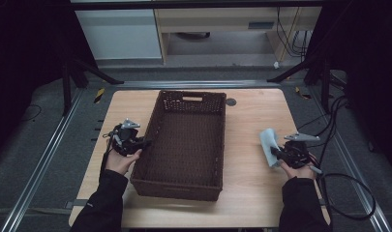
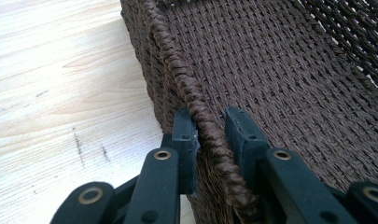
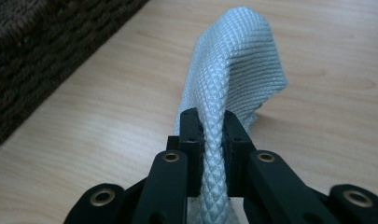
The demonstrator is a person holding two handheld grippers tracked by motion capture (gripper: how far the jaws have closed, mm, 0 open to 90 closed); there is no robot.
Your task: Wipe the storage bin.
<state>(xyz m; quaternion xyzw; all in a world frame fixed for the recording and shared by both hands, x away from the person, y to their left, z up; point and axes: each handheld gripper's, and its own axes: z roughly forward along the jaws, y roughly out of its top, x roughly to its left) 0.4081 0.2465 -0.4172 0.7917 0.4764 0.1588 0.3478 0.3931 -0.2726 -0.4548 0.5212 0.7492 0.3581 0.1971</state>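
One basket [image 1: 184, 145], one cloth [image 1: 269, 144], each gripped by one tongs.

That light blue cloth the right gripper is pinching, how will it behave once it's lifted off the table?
Probably floppy: in the right gripper view the cloth already folds and droops around the right gripper. It looks thin and woven, so likely light. The textured weave should give the pads some hold, though a loose corner may trail on the table.

High view above table [image 1: 251, 203] looking down, two gripper views close along jaws (sharing the basket [image 1: 184, 145])
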